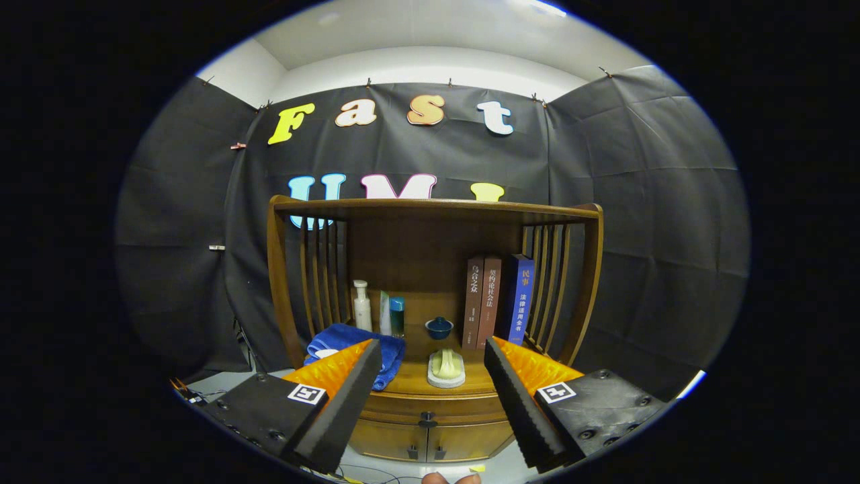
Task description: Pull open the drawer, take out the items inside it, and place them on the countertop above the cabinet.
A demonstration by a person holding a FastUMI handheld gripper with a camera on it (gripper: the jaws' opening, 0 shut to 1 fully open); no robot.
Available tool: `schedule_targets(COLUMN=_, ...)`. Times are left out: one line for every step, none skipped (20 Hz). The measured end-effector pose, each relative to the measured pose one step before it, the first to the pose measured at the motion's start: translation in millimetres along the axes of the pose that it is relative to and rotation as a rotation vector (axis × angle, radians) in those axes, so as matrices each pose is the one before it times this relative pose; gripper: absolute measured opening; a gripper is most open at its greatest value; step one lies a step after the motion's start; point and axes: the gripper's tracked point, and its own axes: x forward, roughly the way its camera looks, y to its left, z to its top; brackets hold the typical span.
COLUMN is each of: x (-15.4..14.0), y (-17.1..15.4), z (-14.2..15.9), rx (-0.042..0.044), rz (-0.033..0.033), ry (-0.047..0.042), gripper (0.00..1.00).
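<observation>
A wooden cabinet (pixel 430 430) stands ahead of me, some way off. Its drawer (pixel 430 407) sits closed under the countertop (pixel 410 384), with a dark knob (pixel 427 421) on its front. My gripper (pixel 430 366) is open, held in the air well short of the cabinet, and nothing lies between its fingers. Seen between the fingers, a pale green object on a white base (pixel 446 368) rests on the countertop. A blue towel (pixel 356 346) lies on the countertop just beyond the left finger. What the drawer holds is hidden.
At the back of the countertop stand a white bottle (pixel 362 306), a teal-capped bottle (pixel 397 316), a small blue lidded cup (pixel 439 327) and three upright books (pixel 498 301). Slatted wooden sides and a top shelf (pixel 430 205) enclose it. Two small doors (pixel 426 444) sit below the drawer.
</observation>
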Motion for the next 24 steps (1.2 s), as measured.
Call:
schedule_targets(x=-0.21, y=-0.83, z=-0.37, rx=-0.00159, rz=-0.00186, ry=0.00052, gripper=0.98)
schedule_targets(x=-0.38, y=-1.36, z=1.27, rx=0.00092, rz=-0.00288, ry=-0.00210, gripper=0.98)
schedule_targets(x=0.26, y=-0.19, z=0.98, rx=0.00295, rz=-0.00140, ry=-0.00255, gripper=0.98)
schedule_targets(x=-0.28, y=-0.83, z=1.10, rx=0.00365, rz=-0.00316, ry=-0.00186, gripper=0.98)
schedule_targets(x=-0.64, y=-0.93, z=1.73, rx=0.00559, rz=-0.00307, ry=-0.00357, gripper=0.98)
schedule_targets(x=0.01, y=-0.46, z=1.27, rx=0.00429, rz=-0.00126, ry=-0.00366, gripper=0.98)
schedule_targets(x=0.48, y=-0.85, z=0.31, rx=0.00076, rz=-0.00236, ry=-0.00314, gripper=0.98)
schedule_targets(x=-0.39, y=-0.47, z=0.43, rx=-0.00326, rz=-0.00029, ry=-0.00014, gripper=0.98)
schedule_targets(x=0.06, y=-0.32, z=-0.48, rx=-0.00215, rz=-0.00068, ry=0.00093, gripper=0.98)
schedule_targets(x=1.14, y=-0.15, z=-0.14, rx=-0.00076, rz=0.00058, ry=0.00085, gripper=0.99)
schedule_targets(x=-0.07, y=0.15, z=-0.39, rx=0.00028, rz=0.00014, ry=0.00045, gripper=0.99)
schedule_targets(x=0.12, y=0.62, z=-0.01, rx=0.00060, rz=0.00047, ry=0.00010, gripper=0.98)
schedule_targets(x=-0.67, y=0.46, z=0.29, rx=0.00093, rz=0.00130, ry=-0.00061, gripper=0.98)
schedule_targets(x=0.48, y=0.45, z=-0.02, rx=-0.00004, rz=0.00260, ry=-0.00079, gripper=0.98)
schedule_targets(x=-0.37, y=0.26, z=0.71, rx=-0.00081, rz=0.00043, ry=-0.00113, gripper=0.98)
schedule_targets(x=-0.64, y=0.89, z=0.70, rx=-0.00172, rz=0.00223, ry=-0.00219, gripper=0.98)
schedule_targets(x=0.17, y=0.54, z=0.51, rx=-0.00195, rz=0.00021, ry=-0.00173, gripper=0.98)
schedule_targets(x=-0.35, y=-0.42, z=-0.03, rx=0.00018, rz=-0.00170, ry=-0.00136, gripper=0.98)
schedule_targets(x=-0.07, y=0.86, z=0.43, rx=0.00408, rz=0.00072, ry=-0.00181, gripper=0.98)
schedule_targets(x=-0.11, y=-0.30, z=0.24, rx=0.00489, rz=-0.00055, ry=0.00018, gripper=0.98)
schedule_targets(x=-0.71, y=0.60, z=0.80, rx=0.00305, rz=0.00084, ry=-0.00111, gripper=0.98)
schedule_targets(x=0.11, y=-0.14, z=-0.11, rx=-0.00099, rz=0.00082, ry=0.00021, gripper=0.98)
schedule_targets(x=-0.51, y=0.05, z=0.47, rx=-0.00187, rz=-0.00107, ry=-0.00146, gripper=0.98)
schedule_targets(x=0.28, y=-0.05, z=0.38, rx=-0.00065, rz=0.00081, ry=-0.00150, gripper=0.99)
